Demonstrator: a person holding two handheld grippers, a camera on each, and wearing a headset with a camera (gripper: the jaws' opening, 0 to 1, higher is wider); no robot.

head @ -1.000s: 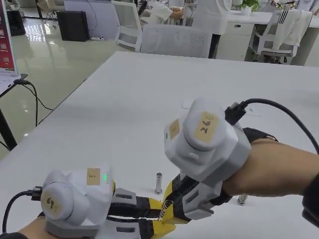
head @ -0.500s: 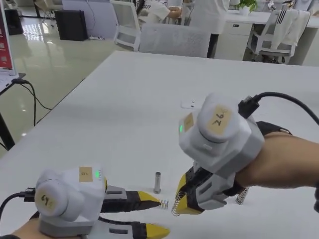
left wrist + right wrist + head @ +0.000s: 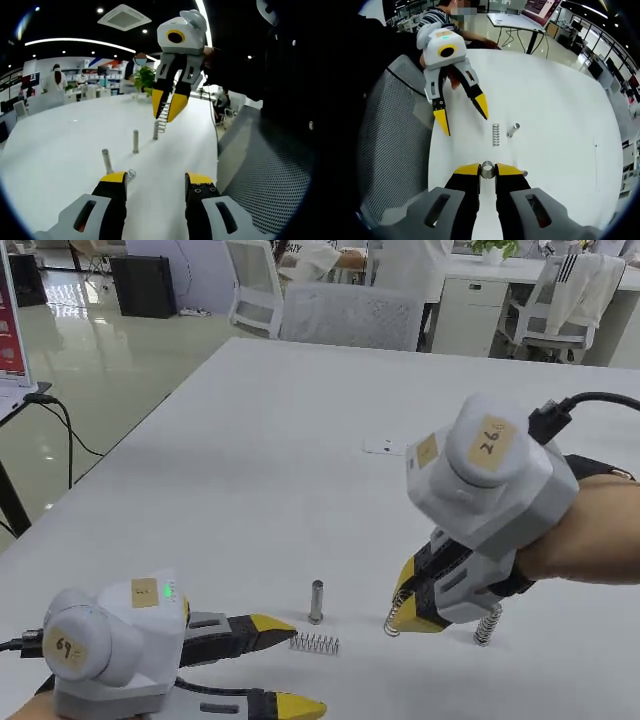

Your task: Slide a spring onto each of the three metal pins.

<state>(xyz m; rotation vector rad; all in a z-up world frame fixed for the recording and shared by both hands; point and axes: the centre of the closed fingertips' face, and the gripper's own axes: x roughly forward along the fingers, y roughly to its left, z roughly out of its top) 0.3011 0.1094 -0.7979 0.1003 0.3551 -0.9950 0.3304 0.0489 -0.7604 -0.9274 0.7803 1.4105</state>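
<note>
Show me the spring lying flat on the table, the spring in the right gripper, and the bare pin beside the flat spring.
loose spring (image 3: 314,643), head view, middle of its coils.
held spring (image 3: 488,170), right gripper view, its round end between the jaw tips.
metal pin (image 3: 316,602), head view, middle of the shaft.

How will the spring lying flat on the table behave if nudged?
The loose spring lies on its side, so it probably rolls on the smooth table. Thin open coils: likely light and squashy, may bend when pinched.
</note>
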